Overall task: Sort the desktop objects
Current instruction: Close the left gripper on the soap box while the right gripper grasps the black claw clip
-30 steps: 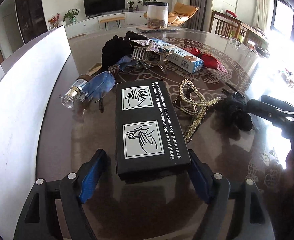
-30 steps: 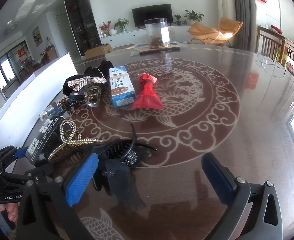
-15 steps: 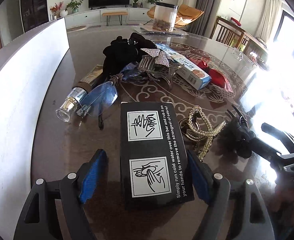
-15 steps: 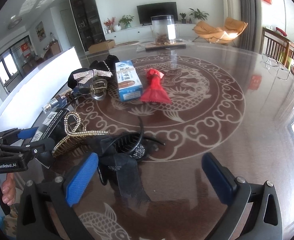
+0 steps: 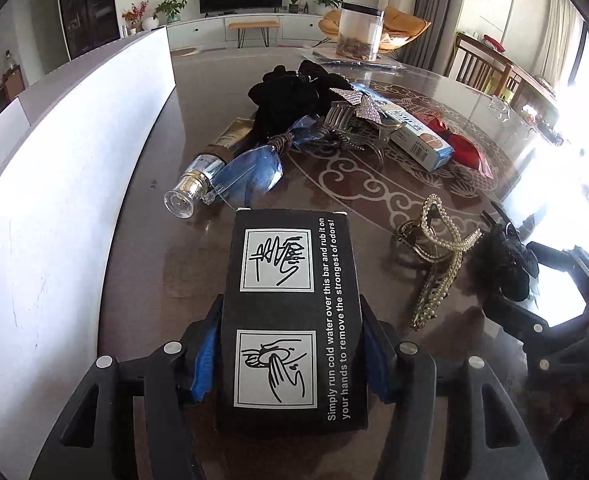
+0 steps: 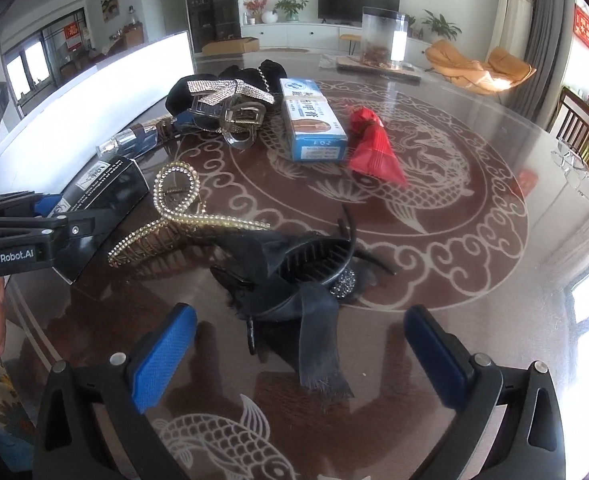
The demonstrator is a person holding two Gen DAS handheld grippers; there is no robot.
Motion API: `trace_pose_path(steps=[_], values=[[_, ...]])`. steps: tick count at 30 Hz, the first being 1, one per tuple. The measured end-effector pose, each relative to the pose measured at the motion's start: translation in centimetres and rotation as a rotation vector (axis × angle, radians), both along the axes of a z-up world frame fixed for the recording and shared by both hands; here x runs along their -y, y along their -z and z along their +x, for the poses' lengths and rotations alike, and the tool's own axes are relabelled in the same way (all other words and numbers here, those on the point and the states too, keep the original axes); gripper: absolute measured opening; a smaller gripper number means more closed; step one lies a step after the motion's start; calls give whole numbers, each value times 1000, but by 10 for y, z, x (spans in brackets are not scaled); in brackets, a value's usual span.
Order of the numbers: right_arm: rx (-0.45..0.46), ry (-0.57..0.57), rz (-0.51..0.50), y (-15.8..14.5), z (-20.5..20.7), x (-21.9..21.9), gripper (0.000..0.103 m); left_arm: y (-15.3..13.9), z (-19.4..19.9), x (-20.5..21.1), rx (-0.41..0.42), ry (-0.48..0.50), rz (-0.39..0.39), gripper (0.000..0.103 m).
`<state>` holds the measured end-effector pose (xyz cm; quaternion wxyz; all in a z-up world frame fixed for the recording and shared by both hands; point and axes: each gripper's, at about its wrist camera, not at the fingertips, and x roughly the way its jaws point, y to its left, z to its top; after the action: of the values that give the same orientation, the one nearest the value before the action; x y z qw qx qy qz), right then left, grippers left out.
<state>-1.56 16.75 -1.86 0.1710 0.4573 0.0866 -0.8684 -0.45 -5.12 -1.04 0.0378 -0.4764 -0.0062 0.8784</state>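
Observation:
My left gripper (image 5: 290, 354) is shut on a black box with white printed pictures (image 5: 290, 304), its blue pads pressed to both long sides. The box (image 6: 106, 184) also shows in the right wrist view, held by the left gripper (image 6: 50, 216). My right gripper (image 6: 300, 356) is open and empty, just before a black hair claw with ribbon (image 6: 298, 276). A pearl hair clip (image 5: 438, 256) lies right of the box. It also shows in the right wrist view (image 6: 182, 220).
Further back lie a clear bottle (image 5: 194, 188), blue glasses (image 5: 250, 176), a black cloth pile (image 5: 290, 96), a silver bow clip (image 6: 230, 96), a blue-white carton (image 6: 310, 124) and a red pouch (image 6: 374, 148). A white board (image 5: 66, 160) stands along the left. A clear jar (image 6: 384, 38) stands far back.
My left gripper has moved forward around the black box and closed on it. My right gripper has moved closer to the black hair claw and stays open.

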Motion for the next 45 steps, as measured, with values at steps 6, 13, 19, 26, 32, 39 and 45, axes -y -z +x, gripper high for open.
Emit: trace_pose_path(steps=[6, 13, 19, 26, 32, 39, 45], values=[[3, 117, 20, 1, -12, -12, 103, 3, 21, -2, -27, 14, -49, 59], [61, 297, 2, -4, 12, -71, 103, 4, 21, -3, -26, 7, -54, 72], [44, 231, -17, -7, 38, -66, 103, 7, 17, 1, -36, -26, -49, 93], [54, 276, -71, -7, -2, -44, 103, 10, 11, -1, -29, -31, -51, 103], [49, 357, 28, -1, -28, -34, 103, 11, 11, -1, -33, -35, -51, 103], [59, 332, 32, -2, -32, -33, 103, 11, 14, -2, -34, -49, -50, 103], [52, 300, 28, -13, -41, -32, 52, 8, 27, -20, -40, 49, -53, 91]])
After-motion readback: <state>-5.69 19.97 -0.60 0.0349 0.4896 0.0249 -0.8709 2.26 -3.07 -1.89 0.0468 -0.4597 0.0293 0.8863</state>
